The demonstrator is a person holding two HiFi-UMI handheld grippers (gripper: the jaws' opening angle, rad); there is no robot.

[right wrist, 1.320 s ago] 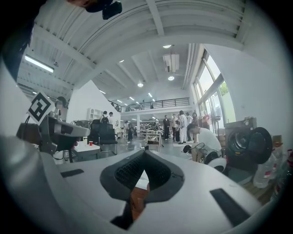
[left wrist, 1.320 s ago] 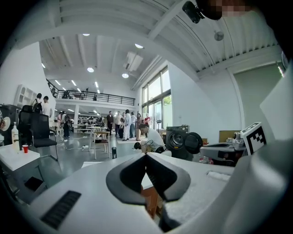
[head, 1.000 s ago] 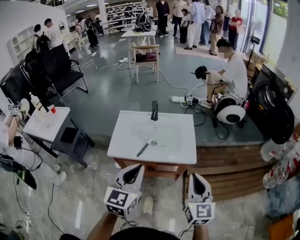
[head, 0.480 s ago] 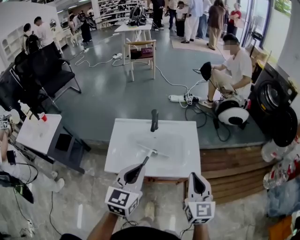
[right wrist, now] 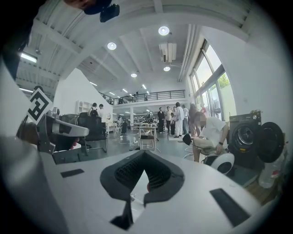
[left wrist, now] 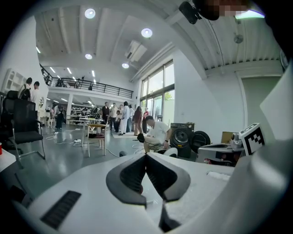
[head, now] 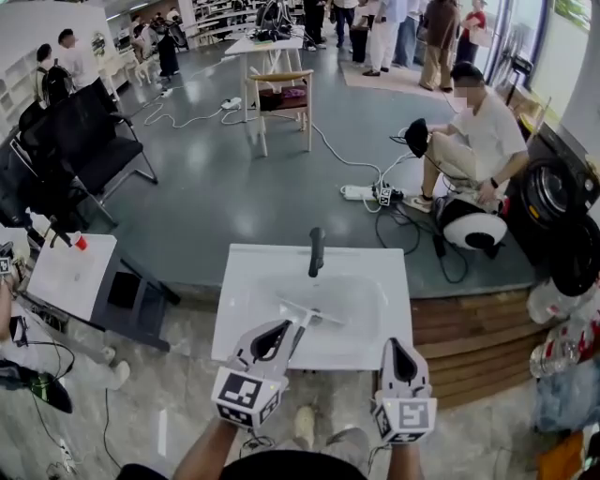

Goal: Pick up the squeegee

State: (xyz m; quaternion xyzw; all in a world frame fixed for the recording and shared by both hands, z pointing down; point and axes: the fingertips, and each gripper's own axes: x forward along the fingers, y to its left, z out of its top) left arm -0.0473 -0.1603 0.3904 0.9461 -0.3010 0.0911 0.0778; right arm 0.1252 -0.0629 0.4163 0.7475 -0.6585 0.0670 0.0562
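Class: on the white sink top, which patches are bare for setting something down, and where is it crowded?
Bare: right side of the sink top, between squeegee blade and right edge; also back corners beside the faucet. Crowded: front left, where the left gripper overlaps the squeegee handle.

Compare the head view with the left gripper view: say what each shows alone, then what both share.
Head view only: the squeegee lying on the white sink top, with the left gripper and right gripper at its near edge. Left gripper view only: the ceiling lights, the balcony railing, and that gripper's jaws up close, tips together with nothing gripped. Both: the seated person in white, the washing machine and the wooden chair.
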